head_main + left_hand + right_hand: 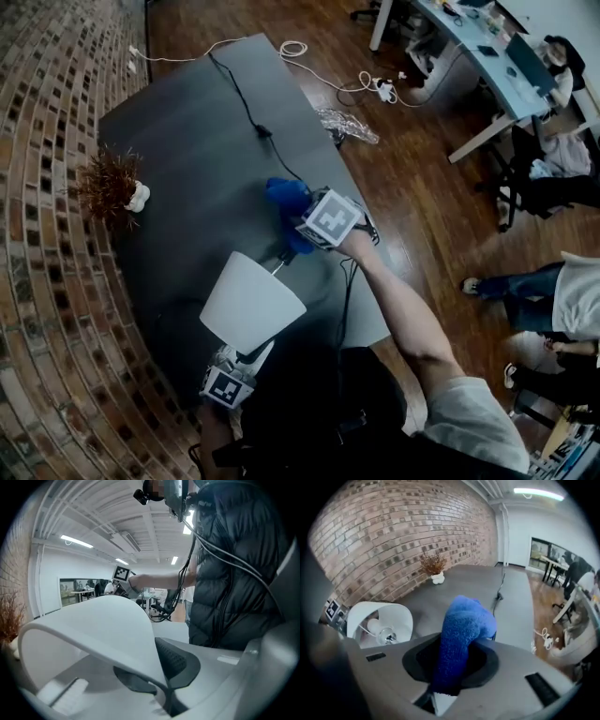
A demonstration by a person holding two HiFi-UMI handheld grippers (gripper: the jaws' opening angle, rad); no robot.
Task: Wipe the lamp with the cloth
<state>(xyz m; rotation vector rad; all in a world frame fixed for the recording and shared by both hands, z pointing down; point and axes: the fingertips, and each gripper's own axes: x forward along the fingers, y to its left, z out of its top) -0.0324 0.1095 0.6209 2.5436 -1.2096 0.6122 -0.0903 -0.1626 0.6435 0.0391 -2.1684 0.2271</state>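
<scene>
Handling: lamp (251, 302) has a thin white shade (93, 625), likely light and easily dented, and its bulb is fragile. Steady it at the rim and wipe with gentle pressure.
Lamp place: near edge of the dark table (187, 141), close before the person; upright or tilted, I cannot tell.
Cloth (461, 630): blue, fluffy, soft, bunched near the shade, apparently not touching it.
Left gripper (165, 688): fingers pinched together on the shade's rim.
Right gripper (449, 677): fingers closed on the cloth.
Head view only: cable (246, 103) crossing the table; dried plant (108, 183) by the brick wall.
Right gripper view only: bulb (372, 625) inside the shade's open end.
</scene>
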